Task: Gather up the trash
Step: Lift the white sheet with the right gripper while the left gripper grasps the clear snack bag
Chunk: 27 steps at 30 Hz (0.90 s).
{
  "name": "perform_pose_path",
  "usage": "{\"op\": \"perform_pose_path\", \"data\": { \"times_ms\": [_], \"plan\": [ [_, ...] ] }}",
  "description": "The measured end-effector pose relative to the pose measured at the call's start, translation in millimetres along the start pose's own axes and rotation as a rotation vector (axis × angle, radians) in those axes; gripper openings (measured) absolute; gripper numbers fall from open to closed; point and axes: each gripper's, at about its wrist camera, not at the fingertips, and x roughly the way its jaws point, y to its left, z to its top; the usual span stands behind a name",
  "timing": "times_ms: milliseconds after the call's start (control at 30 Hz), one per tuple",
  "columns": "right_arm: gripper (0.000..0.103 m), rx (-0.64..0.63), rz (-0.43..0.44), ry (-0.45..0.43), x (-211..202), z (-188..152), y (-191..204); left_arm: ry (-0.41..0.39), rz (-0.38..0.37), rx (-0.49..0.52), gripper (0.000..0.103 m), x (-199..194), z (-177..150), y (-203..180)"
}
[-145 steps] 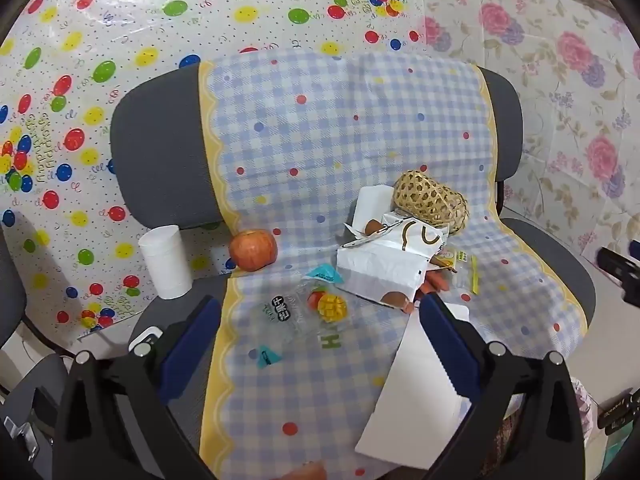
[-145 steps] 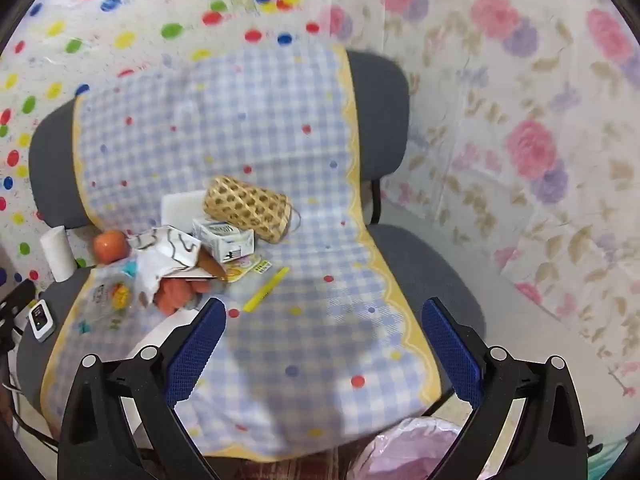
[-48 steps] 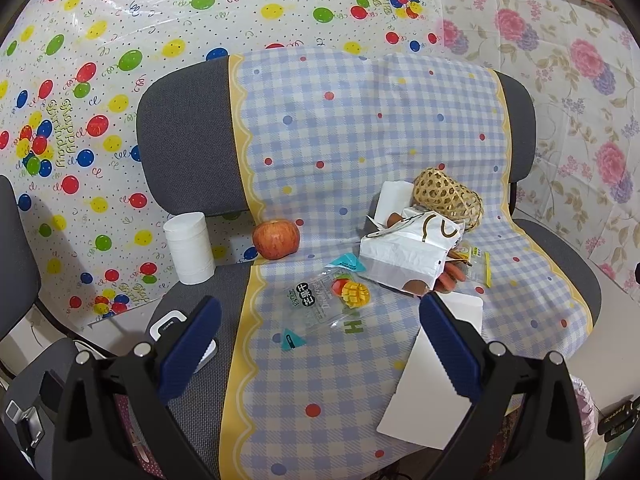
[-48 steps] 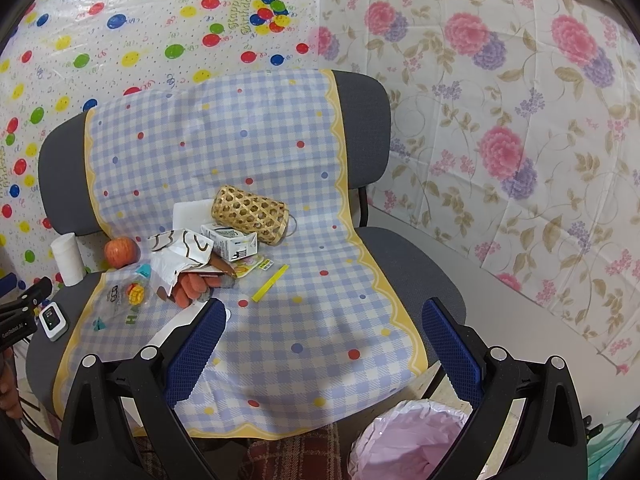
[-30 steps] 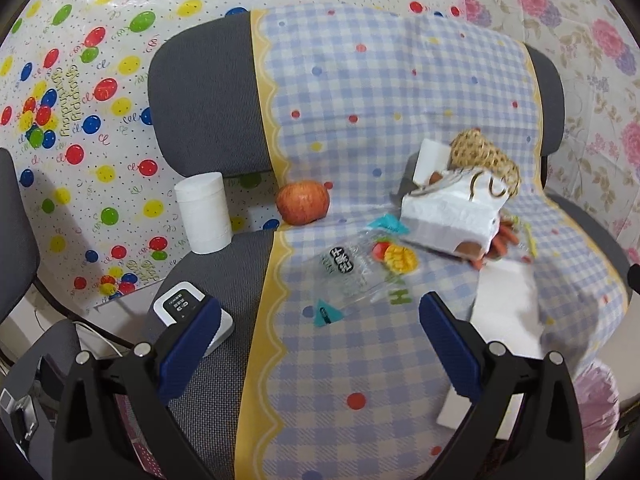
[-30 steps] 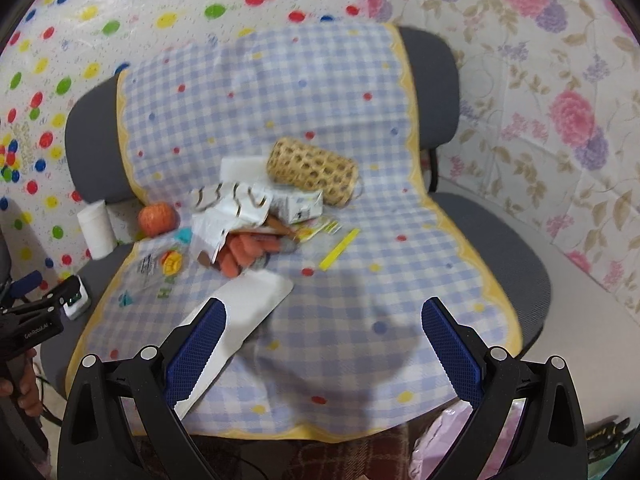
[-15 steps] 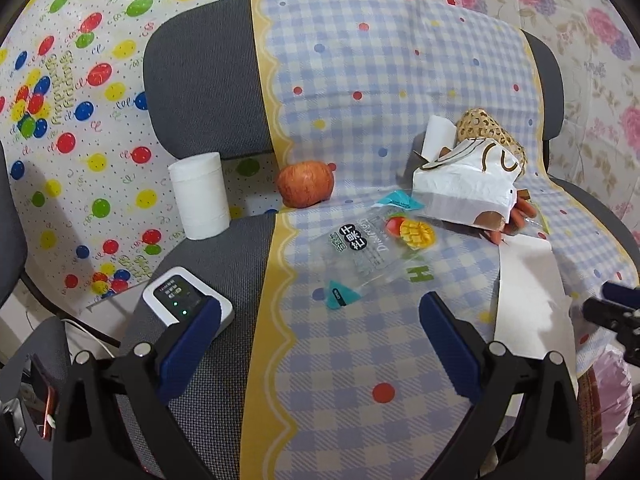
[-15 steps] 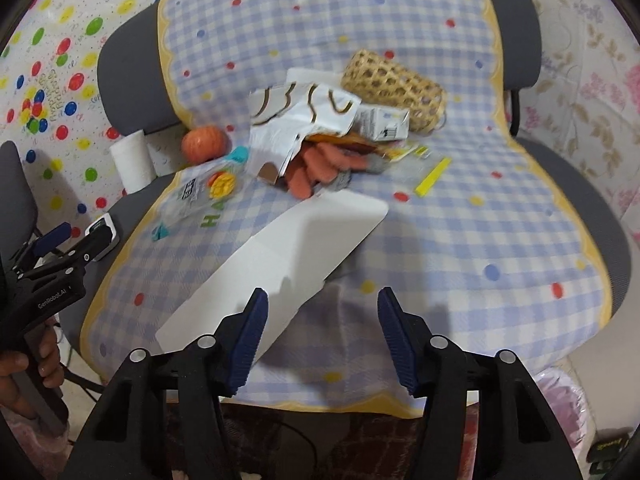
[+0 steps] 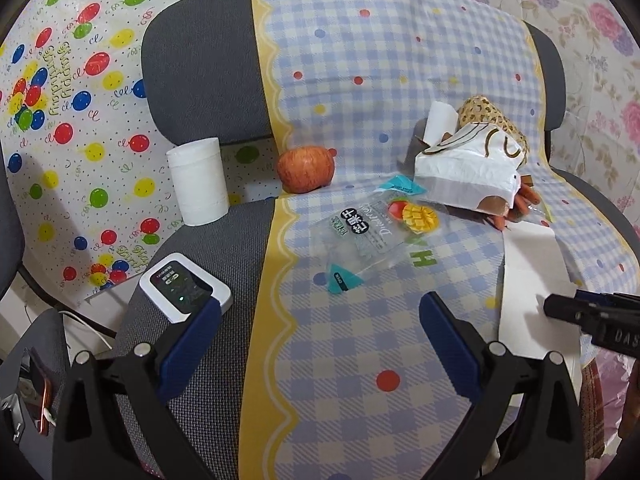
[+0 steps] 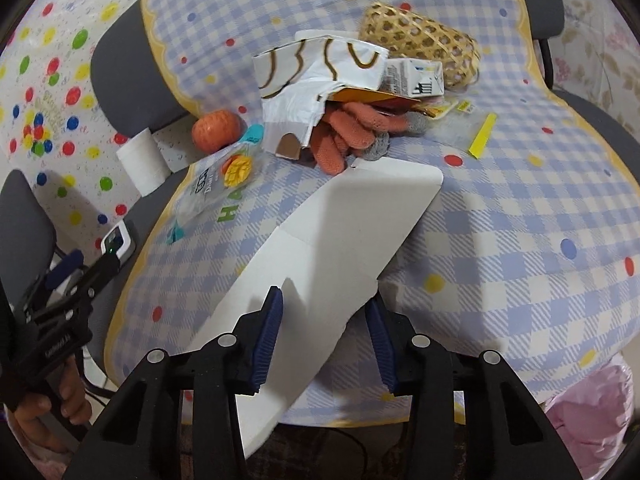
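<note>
A long white card lies on the checked chair cover and hangs over its front edge. My right gripper is low over the card's near end, jaws closing, the card between them and the pads not clearly pressing on it. Behind it lie a white paper bag with brown swirls, orange gloves, a small carton and a yellow strip. A clear mango snack pouch lies ahead of my left gripper, which is open and holds nothing.
An apple and a woven basket rest by the chair back. A paper roll and a small white device sit on the grey seat at left. A pink bag hangs below the seat's front right.
The right gripper has dropped and moved in over the near end of the white card, and its jaws have narrowed. The left gripper has sunk a little.
</note>
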Motion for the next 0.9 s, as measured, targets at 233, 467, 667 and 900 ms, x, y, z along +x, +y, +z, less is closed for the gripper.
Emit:
{"op": "perform_pose_path", "data": {
  "times_ms": [233,467,667,900],
  "plan": [
    [0.011,0.036,-0.022,-0.113,-41.3,11.6,-18.6,0.017,0.030,-0.028,0.097,11.2,3.4,3.1],
    [0.001,-0.055,-0.251,-0.328,-98.5,37.1,-35.6,0.024,0.009,0.010,0.097,36.0,18.7,-17.0],
    [0.001,-0.058,-0.289,-0.387,-104.8,61.2,-46.5,0.048,-0.031,0.068,0.097,63.0,35.3,-39.4],
    [0.001,-0.058,-0.263,-0.370,-95.9,74.7,-51.5,0.119,-0.027,0.233,0.097,92.6,38.7,-62.7]
  ]
}}
